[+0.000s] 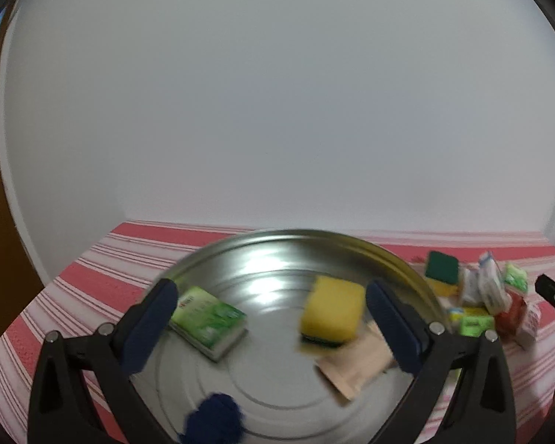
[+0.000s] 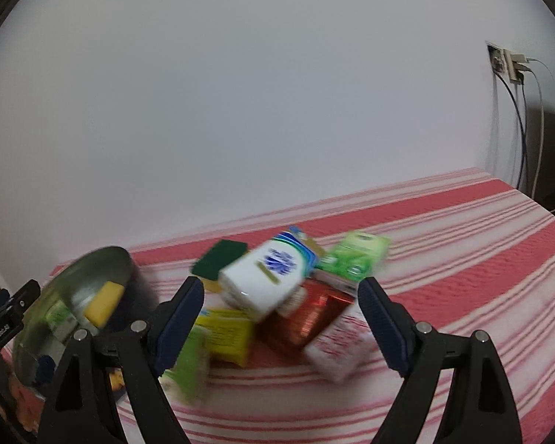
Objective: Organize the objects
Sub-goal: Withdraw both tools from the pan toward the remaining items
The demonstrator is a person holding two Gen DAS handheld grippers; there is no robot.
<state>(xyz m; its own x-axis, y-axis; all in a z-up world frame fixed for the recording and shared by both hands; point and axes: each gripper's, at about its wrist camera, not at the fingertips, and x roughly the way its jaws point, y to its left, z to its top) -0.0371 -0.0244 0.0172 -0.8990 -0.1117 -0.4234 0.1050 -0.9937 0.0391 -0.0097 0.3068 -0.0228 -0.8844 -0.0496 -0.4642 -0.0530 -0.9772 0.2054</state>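
My left gripper (image 1: pixel 272 318) is open over a round metal tray (image 1: pixel 277 381). In the tray lie a green tissue pack (image 1: pixel 209 320), a yellow sponge (image 1: pixel 333 310) blurred between the jaws, a beige packet (image 1: pixel 357 368) and a dark blue fuzzy thing (image 1: pixel 214 421). My right gripper (image 2: pixel 281 314) is open just in front of a heap of packets: a white tissue pack (image 2: pixel 268 277), a red pack (image 2: pixel 303 322), a yellow pack (image 2: pixel 227 335), a green pack (image 2: pixel 355 259) and a dark green sponge (image 2: pixel 218 259). The tray (image 2: pixel 88 277) shows at the left of the right wrist view.
Everything sits on a red and white striped cloth (image 2: pixel 462 259) against a white wall. The heap (image 1: pixel 488 296) lies right of the tray in the left wrist view. A wall socket with cables (image 2: pixel 510 66) is at the far right.
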